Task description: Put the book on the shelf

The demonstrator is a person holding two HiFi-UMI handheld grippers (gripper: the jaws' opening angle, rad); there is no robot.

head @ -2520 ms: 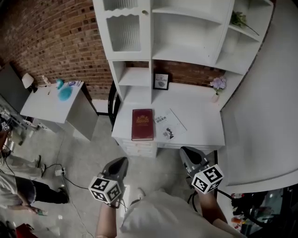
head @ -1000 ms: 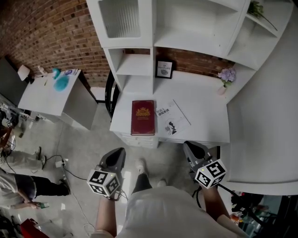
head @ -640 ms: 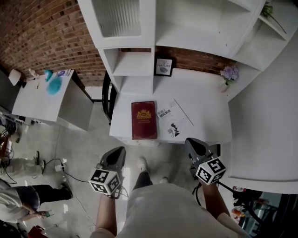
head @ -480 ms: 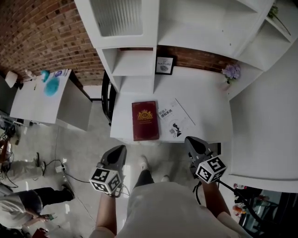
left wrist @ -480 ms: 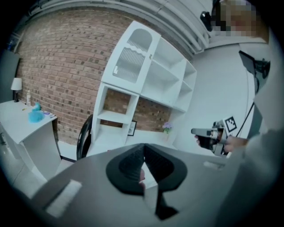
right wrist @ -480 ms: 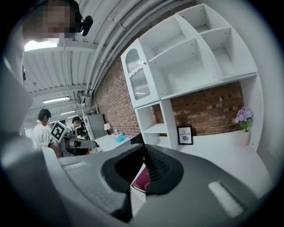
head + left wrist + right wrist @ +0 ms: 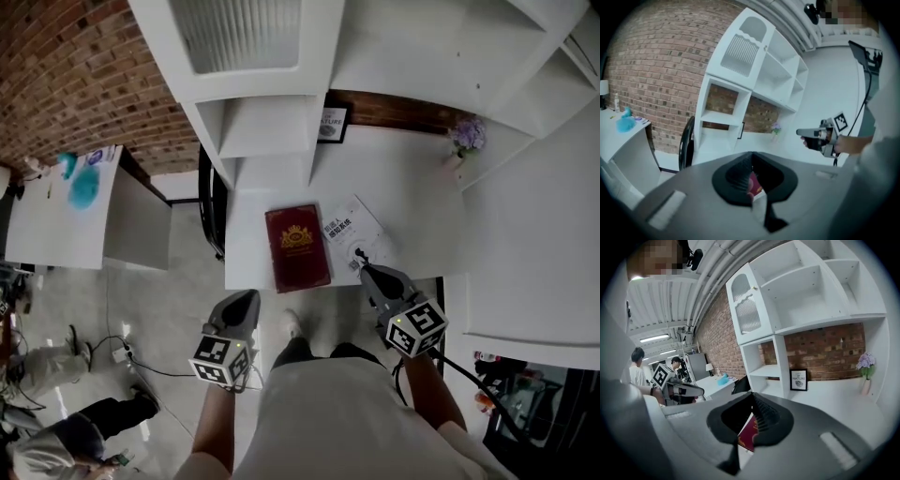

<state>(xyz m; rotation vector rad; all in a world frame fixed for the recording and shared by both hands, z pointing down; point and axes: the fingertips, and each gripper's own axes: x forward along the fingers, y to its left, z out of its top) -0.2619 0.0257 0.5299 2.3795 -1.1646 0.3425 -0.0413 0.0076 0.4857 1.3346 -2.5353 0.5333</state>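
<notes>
A dark red book (image 7: 298, 247) with a gold emblem lies flat on the white desk (image 7: 412, 202), near its front edge. Beside it on the right lies a white booklet (image 7: 352, 230). The white shelf unit (image 7: 253, 127) rises behind the desk, its compartments bare. My left gripper (image 7: 247, 300) is shut and holds nothing, in front of the desk and left of the book. My right gripper (image 7: 366, 271) is shut and holds nothing, its tips over the desk's front edge at the booklet. A strip of the book (image 7: 753, 183) shows below the left gripper (image 7: 751, 159), and the book (image 7: 747, 434) shows below the right gripper (image 7: 752, 401).
A framed picture (image 7: 331, 123) leans on the brick wall behind the desk. A small vase of purple flowers (image 7: 466, 139) stands at the back right. A black chair (image 7: 214, 202) is at the desk's left, a white side table (image 7: 61, 202) further left. People (image 7: 56, 441) are at the lower left.
Both grippers and the view have come forward toward the desk. The right gripper's tips now reach over the desk's front edge. The book has not moved.
</notes>
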